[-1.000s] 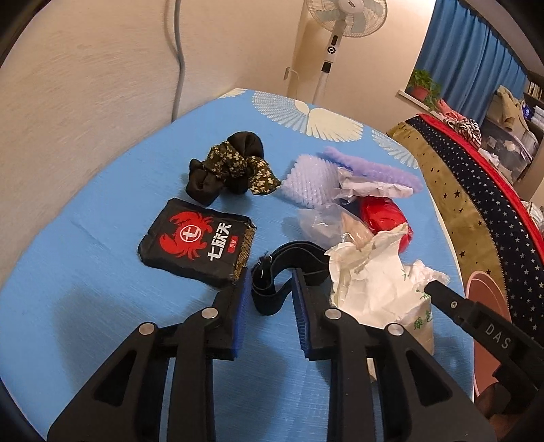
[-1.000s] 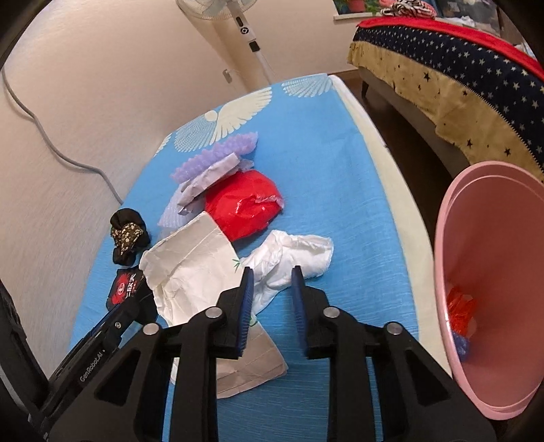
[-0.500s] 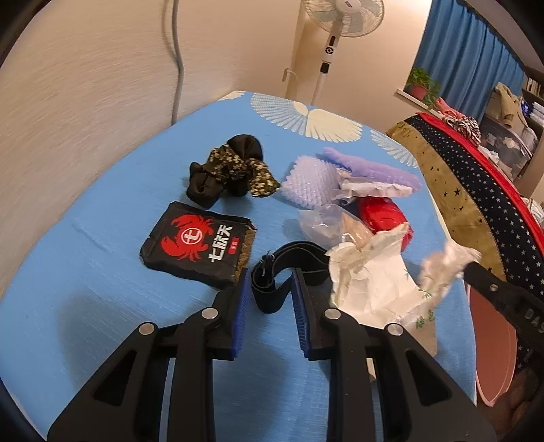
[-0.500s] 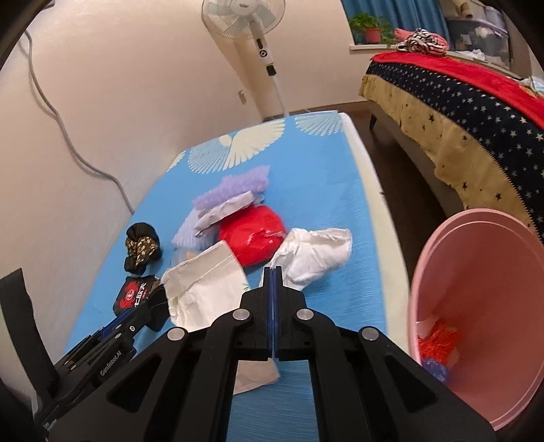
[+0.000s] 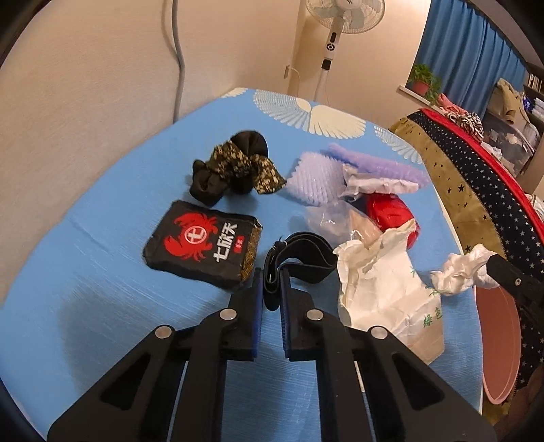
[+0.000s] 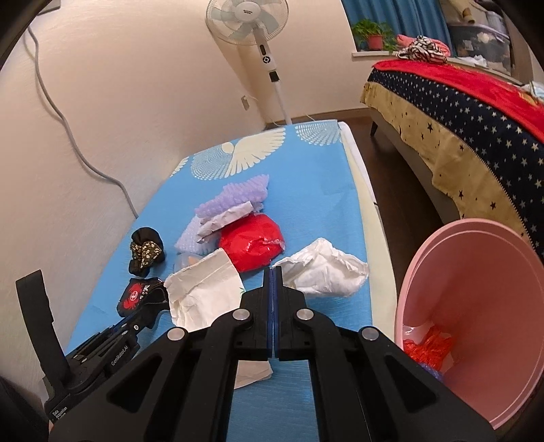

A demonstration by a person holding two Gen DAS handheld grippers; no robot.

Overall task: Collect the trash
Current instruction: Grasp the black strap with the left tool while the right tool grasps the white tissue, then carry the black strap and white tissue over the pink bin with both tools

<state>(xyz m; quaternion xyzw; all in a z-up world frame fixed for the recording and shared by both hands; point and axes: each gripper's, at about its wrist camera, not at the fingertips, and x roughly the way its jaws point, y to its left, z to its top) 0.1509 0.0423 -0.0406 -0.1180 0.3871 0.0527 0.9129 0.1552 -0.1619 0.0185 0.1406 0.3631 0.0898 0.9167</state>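
Note:
On the blue mat [image 5: 102, 289], a black elastic strap [image 5: 306, 258] lies between the pads of my left gripper [image 5: 271, 272]. Its jaws are closing and pinch the strap's near loop. My right gripper [image 6: 273, 272] is shut on a crumpled white paper [image 6: 323, 272]. In the left wrist view the crumpled white paper [image 5: 459, 272] hangs from that gripper's tip, above the mat's right edge. A pink bin [image 6: 476, 289] stands on the floor just right of it, with red trash inside.
Around the strap lie a black packet with a red crab [image 5: 204, 241], a white paper bag [image 5: 380, 289], a red plastic bag [image 6: 251, 244], purple foam [image 6: 238, 197] and a black patterned cloth [image 5: 231, 170]. A fan [image 6: 251, 20] stands behind, and a bed [image 6: 459, 102] at right.
My right gripper shut on the white paper and lifted it off the mat. My left gripper stayed in place while its jaws narrowed onto the strap.

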